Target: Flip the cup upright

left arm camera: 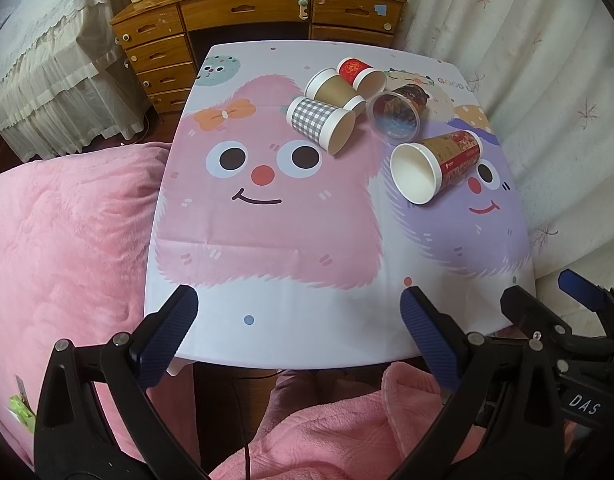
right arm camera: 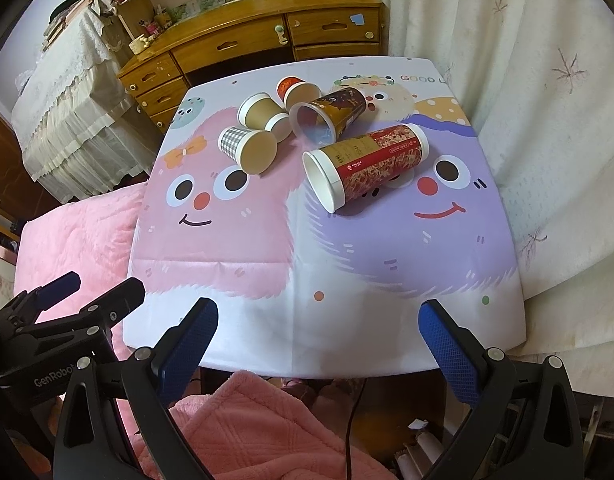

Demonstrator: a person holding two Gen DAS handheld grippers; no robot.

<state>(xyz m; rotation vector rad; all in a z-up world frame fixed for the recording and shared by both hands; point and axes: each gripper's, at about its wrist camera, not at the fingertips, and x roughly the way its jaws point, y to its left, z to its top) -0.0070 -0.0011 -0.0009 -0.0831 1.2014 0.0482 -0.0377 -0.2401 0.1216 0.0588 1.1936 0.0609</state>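
We saw five cups lying on their sides at the table's [left arm camera: 267, 320] far right: a tall red-and-gold paper cup [left arm camera: 439, 166] [right arm camera: 363, 164] nearest, a clear plastic cup [left arm camera: 397, 114] at its 11 o'clock, then gingham [left arm camera: 321, 124], brown [left arm camera: 333, 90] and small red [left arm camera: 359, 74] cups. Our left gripper [left arm camera: 299, 328] and right gripper [right arm camera: 315, 340] hung wide open, holding nothing, over the near edge.

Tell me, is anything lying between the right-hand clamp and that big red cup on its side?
No. In the right wrist view, only bare cartoon tablecloth lies between the open right gripper and the big red cup.
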